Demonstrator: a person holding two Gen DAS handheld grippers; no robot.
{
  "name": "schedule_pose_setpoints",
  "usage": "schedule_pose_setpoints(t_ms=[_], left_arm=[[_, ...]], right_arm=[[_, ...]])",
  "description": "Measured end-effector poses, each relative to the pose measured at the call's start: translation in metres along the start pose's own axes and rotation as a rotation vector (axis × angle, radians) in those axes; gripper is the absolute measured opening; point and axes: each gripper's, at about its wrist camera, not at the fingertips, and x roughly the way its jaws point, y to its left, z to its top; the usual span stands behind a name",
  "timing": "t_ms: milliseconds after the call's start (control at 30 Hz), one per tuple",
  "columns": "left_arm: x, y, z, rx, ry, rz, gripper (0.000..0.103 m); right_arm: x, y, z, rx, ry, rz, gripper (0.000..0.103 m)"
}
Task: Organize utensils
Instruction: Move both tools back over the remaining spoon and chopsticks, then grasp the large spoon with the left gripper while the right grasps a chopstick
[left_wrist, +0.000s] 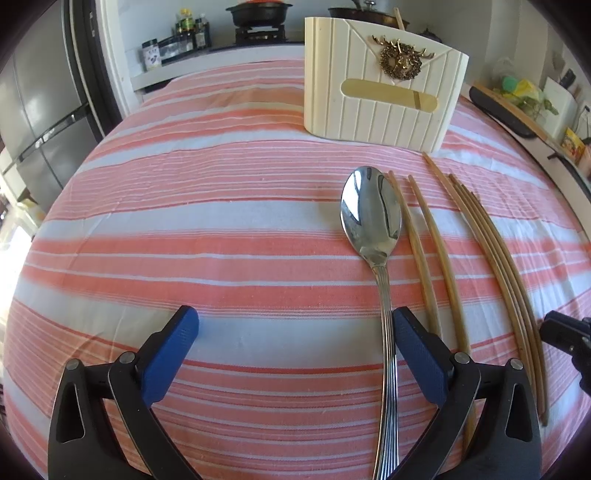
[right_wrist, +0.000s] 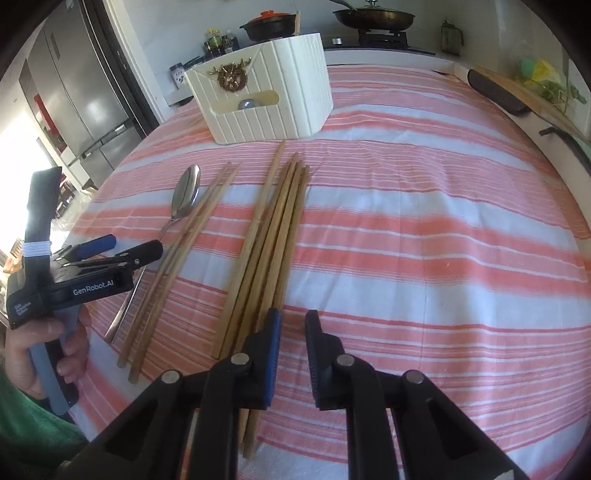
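Utensils (right_wrist: 258, 236); "GenRobot.AI" on left gripper (right_wrist: 110, 254)

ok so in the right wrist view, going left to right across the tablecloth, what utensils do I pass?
Spoon → loose pair of chopsticks → larger bundle of chopsticks → bare striped tablecloth. The white utensil holder stands farther back, above the spoon-to-bundle stretch.

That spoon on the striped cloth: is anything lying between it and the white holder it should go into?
Nothing visible does. The spoon lies with its bowl pointing toward the white holder, and only bare striped cloth shows between them. The chopsticks lie off to the spoon's side, not across that path.
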Motion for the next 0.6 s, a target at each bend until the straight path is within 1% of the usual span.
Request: schedule_pose_setpoints(t_ms=[133, 200, 267, 300, 333, 433, 500, 600], left_arm=[[-0.001, 0.000, -0.002, 0.000, -0.001, 0.000, 0.103], [-0.001, 0.000, -0.002, 0.001, -0.002, 0.001, 0.103], [-0.002, 0.000, -0.002, 0.000, -0.002, 0.000, 0.103], [-0.002, 0.000, -0.002, -0.001, -0.002, -0.001, 0.103], [-0.002, 0.000, -0.002, -0.002, -0.002, -0.002, 0.103], [-0.002, 0.001, -0.003, -0.006, -0.002, -0.001, 0.103], [-0.003, 0.003, -0.002, -0.018, -0.001, 0.009, 0.103], [-0.003, 0.017, -0.002, -0.064, 0.000, 0.041, 0.103]], right_arm=[[0.007, 0.006, 0.015, -0.044, 0.042, -0.029, 0.014], [0.012, 0.013, 0.019, -0.094, 0.069, -0.026, 0.014], [0.017, 0.022, 0.022, -0.158, 0.045, -0.063, 0.013], [0.018, 0.023, 0.024, -0.162, 0.038, -0.077, 0.011], [0.017, 0.021, 0.025, -0.142, 0.035, -0.078, 0.007], [0.013, 0.007, 0.023, -0.061, 0.018, -0.054, 0.005], [0.008, 0.000, 0.019, -0.042, 0.007, -0.096, 0.004], [-0.002, -0.014, 0.010, 0.005, -0.003, -0.173, 0.004]])
